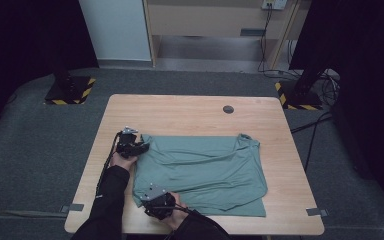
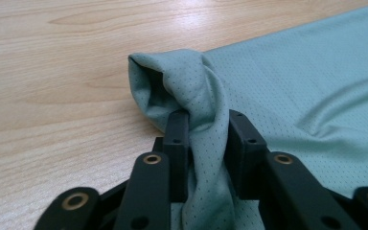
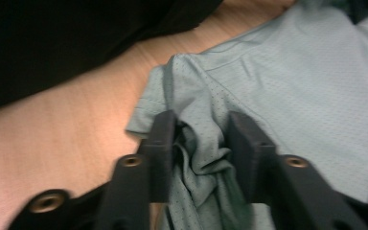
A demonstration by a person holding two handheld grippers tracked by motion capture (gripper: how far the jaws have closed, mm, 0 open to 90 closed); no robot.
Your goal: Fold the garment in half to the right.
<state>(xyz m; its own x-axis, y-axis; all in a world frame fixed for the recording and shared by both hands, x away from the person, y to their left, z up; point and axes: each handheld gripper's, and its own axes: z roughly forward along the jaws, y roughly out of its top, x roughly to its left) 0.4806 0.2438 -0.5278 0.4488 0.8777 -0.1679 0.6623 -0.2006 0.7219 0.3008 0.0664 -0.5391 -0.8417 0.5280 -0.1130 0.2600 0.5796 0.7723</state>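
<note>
A grey-green shirt (image 1: 205, 172) of fine perforated knit is spread flat on the front half of the wooden surface (image 1: 190, 115), folded over on itself, with its long edge running from left to right and its collar end bunched at the far right. At its far left corner, a rolled fold of the fabric (image 2: 182, 81) is gathered up into a small open tube and is pinched between the two black jaws of the left tool (image 2: 207, 136), which is clenched on it; in the high view this tool (image 1: 139, 146) is seen at the shirt's upper left corner, held by a hand in a dark sleeve. At the near left corner, a crumpled bunch of the hemmed cloth (image 3: 199, 143) is caught between the jaws of the right tool (image 3: 201, 143), which is closed on it as well; that view is somewhat blurred, though the fabric is seen pressed in by both jaws. In the high view the right tool (image 1: 156, 199) is placed at the shirt's front left edge. A small dark round fitting (image 1: 228, 109) is set into the surface beyond the shirt, well apart from it. The surface is ringed by grey matting (image 1: 35, 145).
</note>
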